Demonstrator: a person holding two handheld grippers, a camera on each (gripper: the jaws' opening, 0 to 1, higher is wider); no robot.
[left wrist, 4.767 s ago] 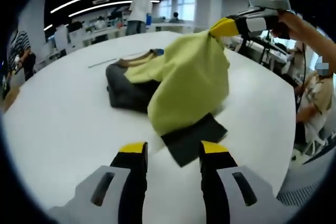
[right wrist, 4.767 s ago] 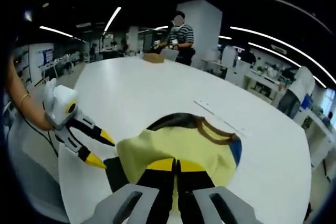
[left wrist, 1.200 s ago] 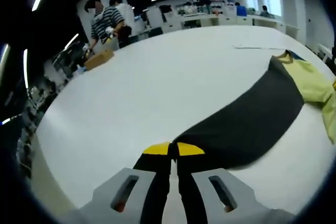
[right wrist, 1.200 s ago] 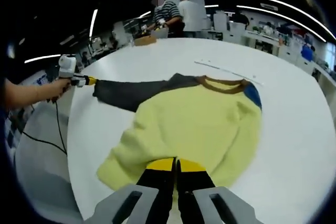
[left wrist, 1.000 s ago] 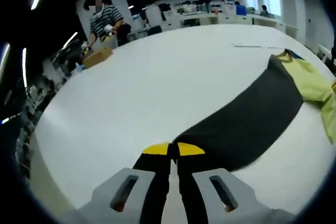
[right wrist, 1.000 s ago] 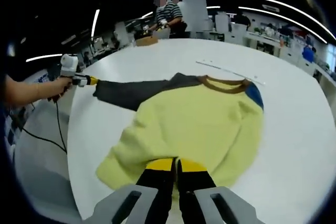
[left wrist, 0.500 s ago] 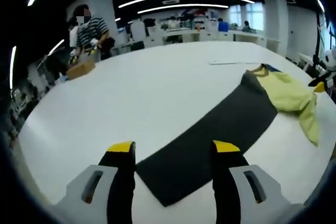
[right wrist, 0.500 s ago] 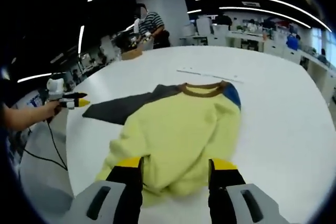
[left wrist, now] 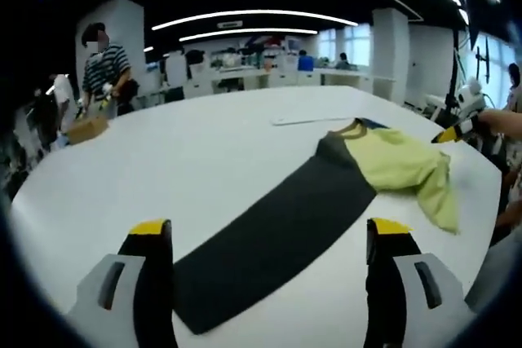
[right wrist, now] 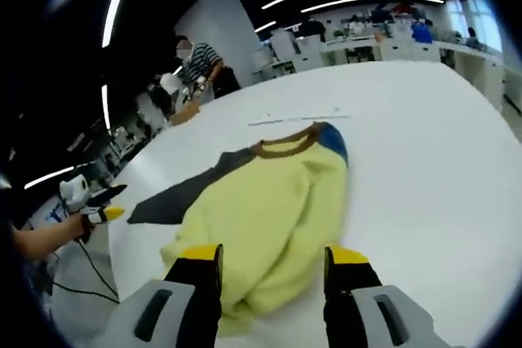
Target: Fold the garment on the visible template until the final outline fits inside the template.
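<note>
A yellow sweater (right wrist: 273, 201) with a brown collar (right wrist: 285, 146) and a blue shoulder patch (right wrist: 333, 138) lies bunched on the white table (right wrist: 424, 152). Its dark grey sleeve (left wrist: 277, 230) is stretched out flat toward my left gripper (left wrist: 269, 230), which hovers open above the cuff end, one jaw on each side. My right gripper (right wrist: 273, 256) is open too, its jaws just above the rumpled yellow hem. The yellow body (left wrist: 404, 165) sits at the far end of the sleeve. Each gripper appears in the other's view: the right gripper (left wrist: 457, 126) and the left gripper (right wrist: 91, 205), both hand-held.
A thin pale strip (left wrist: 300, 120) lies on the table beyond the collar. A person in a striped shirt (left wrist: 102, 63) stands at the far table edge beside a cardboard box (left wrist: 86, 128). Desks and more people fill the background. A cable (right wrist: 90, 270) hangs below the left hand.
Both grippers were shut, the left on the sleeve cuff and the right on the yellow hem. They have opened, let go, and pulled back and up from the garment.
</note>
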